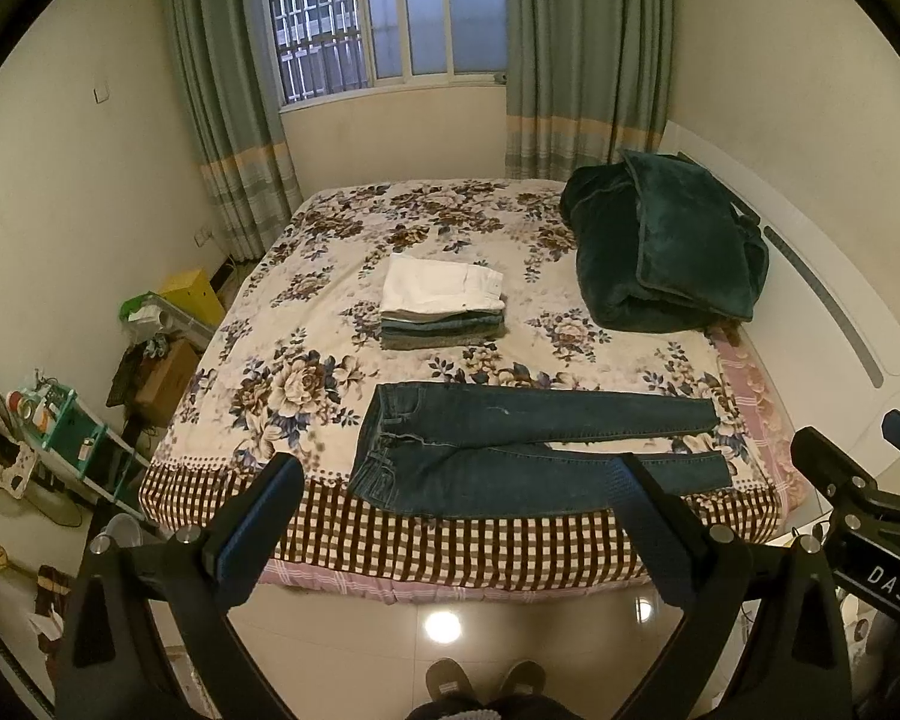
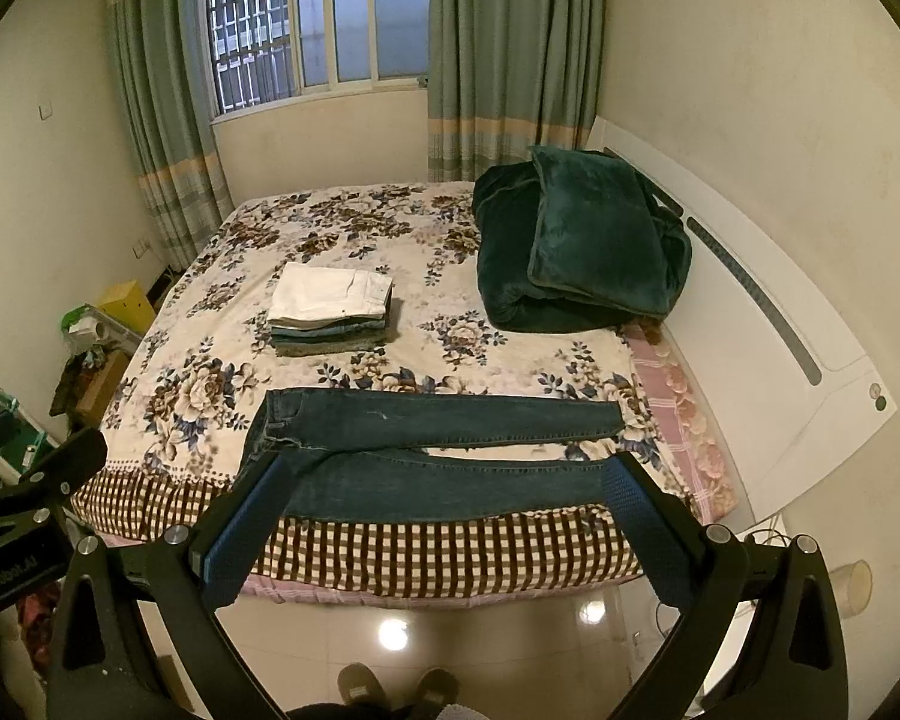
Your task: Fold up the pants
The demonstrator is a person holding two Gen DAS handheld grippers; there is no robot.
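Dark blue jeans lie spread flat near the front edge of the bed, waist to the left, both legs running right. They also show in the right wrist view. My left gripper is open and empty, held in the air in front of the bed, short of the jeans. My right gripper is open and empty too, likewise held back from the bed edge. A stack of folded pants with a white pair on top sits mid-bed, also in the right wrist view.
The bed has a floral sheet and checkered front border. A dark green blanket is heaped at the right by the white headboard. Boxes, a shelf and a fan crowd the floor at left. Tiled floor lies below.
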